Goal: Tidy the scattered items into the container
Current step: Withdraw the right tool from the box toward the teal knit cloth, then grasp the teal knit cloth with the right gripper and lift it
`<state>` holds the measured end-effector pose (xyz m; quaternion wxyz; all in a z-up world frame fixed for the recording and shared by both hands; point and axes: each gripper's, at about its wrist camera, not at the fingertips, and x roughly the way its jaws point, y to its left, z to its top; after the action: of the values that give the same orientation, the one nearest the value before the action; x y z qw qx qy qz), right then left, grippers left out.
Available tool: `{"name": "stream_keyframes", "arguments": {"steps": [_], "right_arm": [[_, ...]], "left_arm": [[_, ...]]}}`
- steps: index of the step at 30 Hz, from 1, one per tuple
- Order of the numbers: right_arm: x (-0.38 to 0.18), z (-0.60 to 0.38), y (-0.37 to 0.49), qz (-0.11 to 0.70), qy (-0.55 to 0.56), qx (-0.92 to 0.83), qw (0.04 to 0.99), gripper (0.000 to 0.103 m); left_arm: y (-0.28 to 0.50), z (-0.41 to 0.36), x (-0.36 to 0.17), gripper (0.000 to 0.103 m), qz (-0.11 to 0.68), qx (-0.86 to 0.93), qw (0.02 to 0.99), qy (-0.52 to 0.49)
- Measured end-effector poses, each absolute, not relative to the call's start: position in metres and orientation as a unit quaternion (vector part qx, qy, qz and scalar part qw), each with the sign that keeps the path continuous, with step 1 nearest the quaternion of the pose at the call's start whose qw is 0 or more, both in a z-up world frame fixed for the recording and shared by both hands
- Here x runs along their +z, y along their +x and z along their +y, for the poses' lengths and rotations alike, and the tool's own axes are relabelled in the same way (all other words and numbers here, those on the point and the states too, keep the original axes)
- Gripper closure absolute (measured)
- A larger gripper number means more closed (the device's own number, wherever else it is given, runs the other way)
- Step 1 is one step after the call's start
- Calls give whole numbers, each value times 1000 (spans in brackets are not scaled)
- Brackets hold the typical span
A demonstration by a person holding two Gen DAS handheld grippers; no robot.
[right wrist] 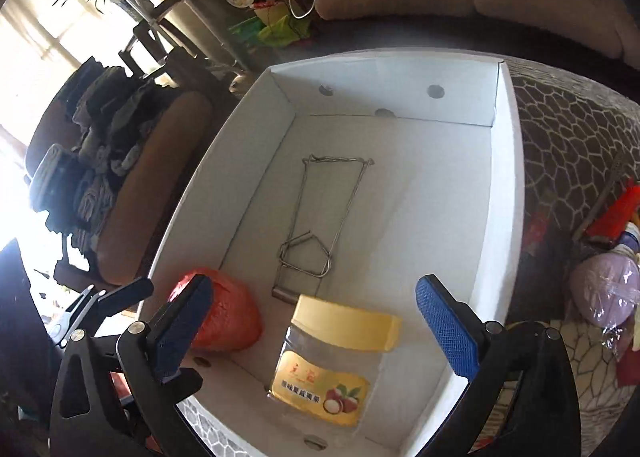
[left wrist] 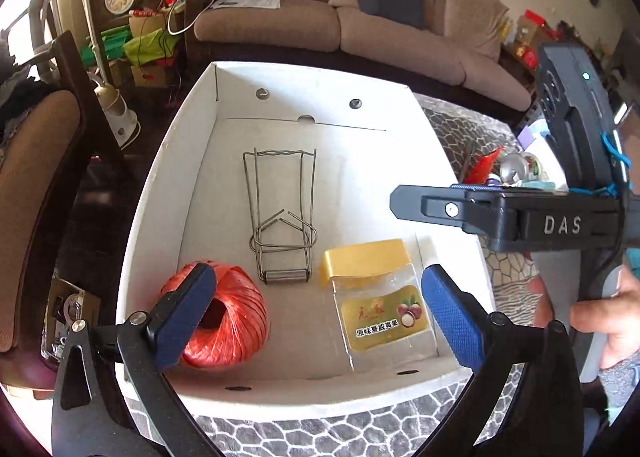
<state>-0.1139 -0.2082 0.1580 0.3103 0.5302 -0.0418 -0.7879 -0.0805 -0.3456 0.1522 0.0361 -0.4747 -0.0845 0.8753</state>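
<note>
A: What is in the box (left wrist: 168, 193)?

B: A red ball of string (left wrist: 228, 317), a wire rack (left wrist: 280, 217) and a clear jar (left wrist: 380, 309) with a yellow lid. All three lie on the white floor of the box.

A: Is the left gripper (left wrist: 316, 317) holding one?

B: No. Its jaws are wide open. The string is right by the left jaw, the jar is nearer the right jaw, and the rack is farther ahead.

A: And the right gripper (right wrist: 316, 329)?

B: Wide open too, with nothing held. The jar lies between its jaws, lower down in the box. A hand (left wrist: 608, 321) holds that gripper.
</note>
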Motion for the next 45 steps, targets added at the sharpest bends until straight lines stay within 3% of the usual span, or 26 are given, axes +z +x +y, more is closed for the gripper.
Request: {"name": "stream_keyframes", "arguments": {"steps": [11, 30, 37, 45], "right_arm": [[171, -145, -31, -24, 517, -800, 304, 0], [155, -42, 70, 40, 504, -828, 242, 0], [115, 3, 72, 72, 515, -834, 184, 0], [78, 62, 51, -4, 528, -838, 139, 0]], "left_arm": [[-25, -319, 176, 0, -108, 882, 33, -458], [56, -202, 155, 0, -85, 885, 91, -449], [57, -150, 123, 0, -58, 874, 110, -470], [42, -99, 85, 0, -34, 856, 153, -492]]}}
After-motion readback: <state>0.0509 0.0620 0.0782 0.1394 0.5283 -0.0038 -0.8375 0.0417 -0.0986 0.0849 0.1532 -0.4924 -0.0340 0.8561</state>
